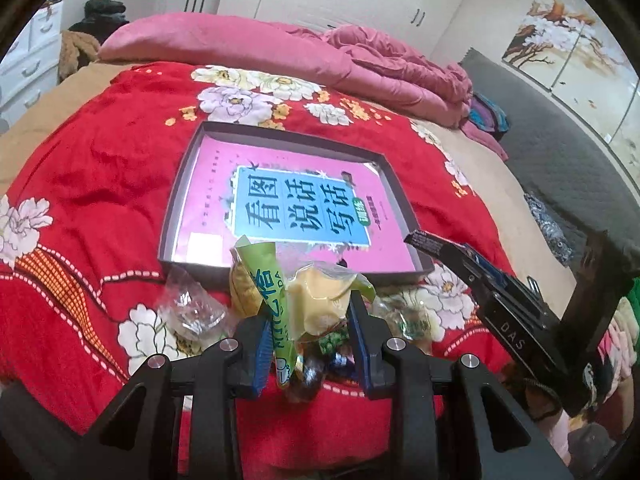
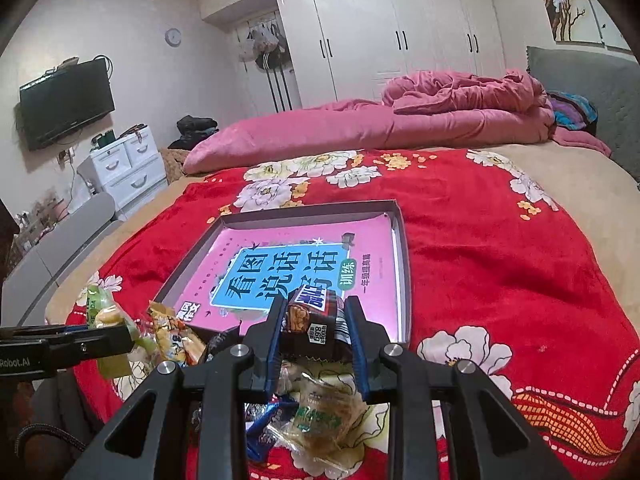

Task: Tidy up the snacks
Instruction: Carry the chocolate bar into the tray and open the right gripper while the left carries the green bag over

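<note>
The right gripper [image 2: 314, 330] is pinching the dark chocolate-coloured snack bar packet [image 2: 316, 326] crosswise just short of the shallow grey cardboard box lid [image 2: 404, 264] lying straight ahead, while the left gripper [image 1: 308, 332] is clamping a green-and-yellow plastic snack pouch [image 1: 296, 296] farther back.

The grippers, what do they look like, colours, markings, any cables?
Both the left gripper and right gripper are matte black, with angular linkage arms, silver round bolts and blue finger pads. White lettering shows on their sides: "DAS" on one, "Robot.AI" on the other. A dark braided cable loops nearby.
</note>
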